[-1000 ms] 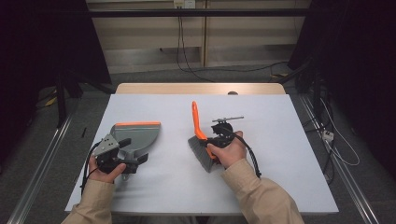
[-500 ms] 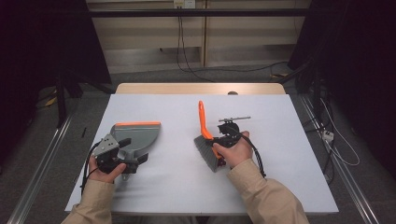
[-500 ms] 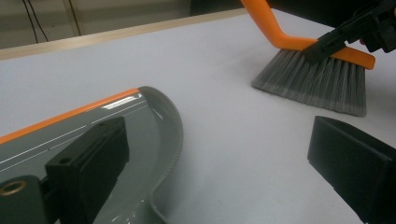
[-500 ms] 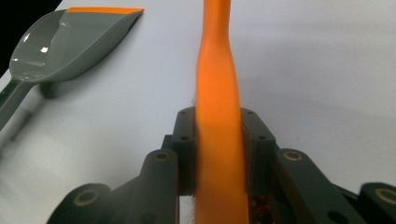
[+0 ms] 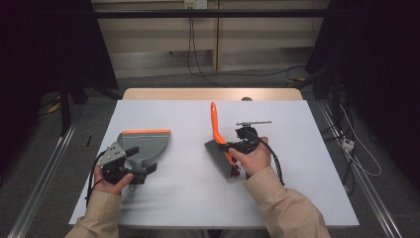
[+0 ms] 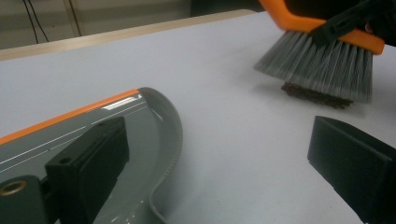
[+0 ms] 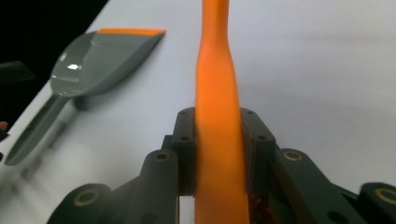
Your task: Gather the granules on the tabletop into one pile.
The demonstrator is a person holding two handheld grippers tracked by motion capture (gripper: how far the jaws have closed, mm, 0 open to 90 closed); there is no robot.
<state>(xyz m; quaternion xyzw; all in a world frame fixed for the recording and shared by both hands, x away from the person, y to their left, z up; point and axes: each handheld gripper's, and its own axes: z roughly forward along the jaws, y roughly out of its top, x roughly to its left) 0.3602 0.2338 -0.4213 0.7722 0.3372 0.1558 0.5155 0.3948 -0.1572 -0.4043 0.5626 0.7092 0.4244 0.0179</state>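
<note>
Your right gripper (image 7: 217,154) has its jaws clamped on the orange handle of the brush (image 5: 218,144), its bristles over a dark crumb pile (image 6: 315,94). Your left gripper (image 6: 224,163) has jaws spread wide, one inside the dustpan (image 5: 143,145) on the worktop (image 5: 297,193).

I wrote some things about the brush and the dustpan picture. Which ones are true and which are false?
1. The right gripper is clamped on the brush's orange handle. True.
2. The dustpan has a blue front edge. False: the edge is orange.
3. A small dark brown pile lies on the table under the bristles. True.
4. The left gripper squeezes the brush. False: its jaws stand apart, one over the dustpan, with nothing pinched between them.
5. The brush sits inside the dustpan. False: they are apart on the table.
</note>
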